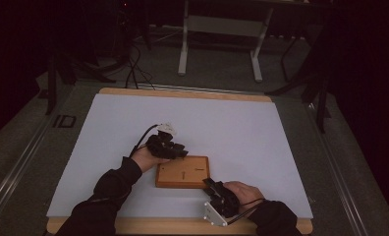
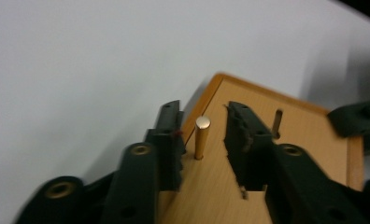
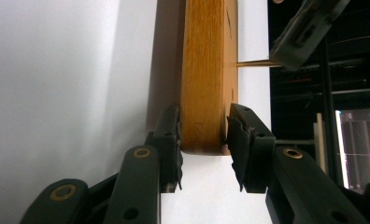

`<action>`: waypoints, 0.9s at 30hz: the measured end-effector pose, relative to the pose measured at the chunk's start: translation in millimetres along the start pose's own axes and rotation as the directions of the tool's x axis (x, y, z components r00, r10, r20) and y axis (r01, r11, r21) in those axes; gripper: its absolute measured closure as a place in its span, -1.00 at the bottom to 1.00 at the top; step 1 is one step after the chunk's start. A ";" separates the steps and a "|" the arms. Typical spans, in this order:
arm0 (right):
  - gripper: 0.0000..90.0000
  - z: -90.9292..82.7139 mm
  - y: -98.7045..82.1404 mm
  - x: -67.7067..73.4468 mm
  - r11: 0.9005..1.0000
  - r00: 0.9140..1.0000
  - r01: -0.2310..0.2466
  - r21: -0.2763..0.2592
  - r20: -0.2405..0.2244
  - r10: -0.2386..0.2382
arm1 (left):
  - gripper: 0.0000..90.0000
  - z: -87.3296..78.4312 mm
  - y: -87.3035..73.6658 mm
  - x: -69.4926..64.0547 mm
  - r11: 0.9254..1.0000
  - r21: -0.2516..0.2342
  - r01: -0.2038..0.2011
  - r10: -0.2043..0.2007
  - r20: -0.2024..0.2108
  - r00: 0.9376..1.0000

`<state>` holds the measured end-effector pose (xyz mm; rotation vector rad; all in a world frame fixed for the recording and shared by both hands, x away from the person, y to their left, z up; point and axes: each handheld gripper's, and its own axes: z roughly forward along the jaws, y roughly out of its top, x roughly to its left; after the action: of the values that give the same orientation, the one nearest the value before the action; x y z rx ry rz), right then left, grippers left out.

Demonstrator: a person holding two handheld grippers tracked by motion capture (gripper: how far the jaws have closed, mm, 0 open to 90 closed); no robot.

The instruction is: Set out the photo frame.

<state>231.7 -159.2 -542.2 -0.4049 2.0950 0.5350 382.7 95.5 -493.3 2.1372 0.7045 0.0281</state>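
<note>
Surroundings: dim workroom with a grey floor and a pale metal stand behind the table.
Surface: white sheet (image 1: 241, 123) covering a wood-edged table, bare apart from the work.
Block: flat rectangular wooden block (image 1: 182, 172) lying near the table's front edge, between the two hands, its long axis across the table.
Right gripper (image 1: 208, 183): at the block's near right corner; in the right gripper view (image 3: 204, 140) its pads press both faces of the block's edge, clamping it.
Left gripper (image 1: 181, 152): over the block's far left corner; in the left gripper view (image 2: 204, 140) its jaws stand apart, gripping nothing.
Pin: short brass-coloured metal pin (image 2: 202, 137) upright in the block (image 2: 286, 140), between the left jaws, clear of both pads.
Key relation: the pin's long axis rises vertically; the left gripper is the nearer one and already straddles it, so closing would likely suffice.
Slot: dark narrow slot (image 2: 277, 122) beyond the right-hand jaw.
</note>
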 end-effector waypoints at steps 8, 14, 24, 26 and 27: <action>0.48 -2.6 -1.4 -16.9 0.999 0.998 -0.035 -0.011 -0.049 0.034 | -0.02 -23.1 -14.0 -2.6 0.999 -0.029 -0.030 0.029 -0.034 0.999; 0.50 -3.9 -1.3 -27.9 0.998 0.995 -0.063 -0.029 -0.077 0.061 | -0.55 -41.0 -29.1 -1.9 0.997 -0.060 -0.050 0.047 -0.042 0.998; 0.50 -4.2 -2.6 -42.6 0.992 0.985 -0.118 -0.040 -0.132 0.112 | -0.79 -58.8 -39.7 2.7 0.994 -0.089 -0.061 0.054 -0.082 0.995; 0.50 -3.2 -4.5 -52.6 0.989 0.977 -0.142 -0.039 -0.169 0.133 | -0.79 -65.3 -45.6 4.6 0.992 -0.108 -0.068 0.055 -0.115 0.992; 0.50 -3.2 -4.5 -52.6 0.989 0.977 -0.142 -0.039 -0.169 0.133 | -0.79 -65.3 -45.6 4.6 0.992 -0.108 -0.068 0.055 -0.115 0.992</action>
<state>259.7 -160.4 -497.4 -0.3455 2.2859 0.6565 347.8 167.0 -487.2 2.0616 0.6854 0.2173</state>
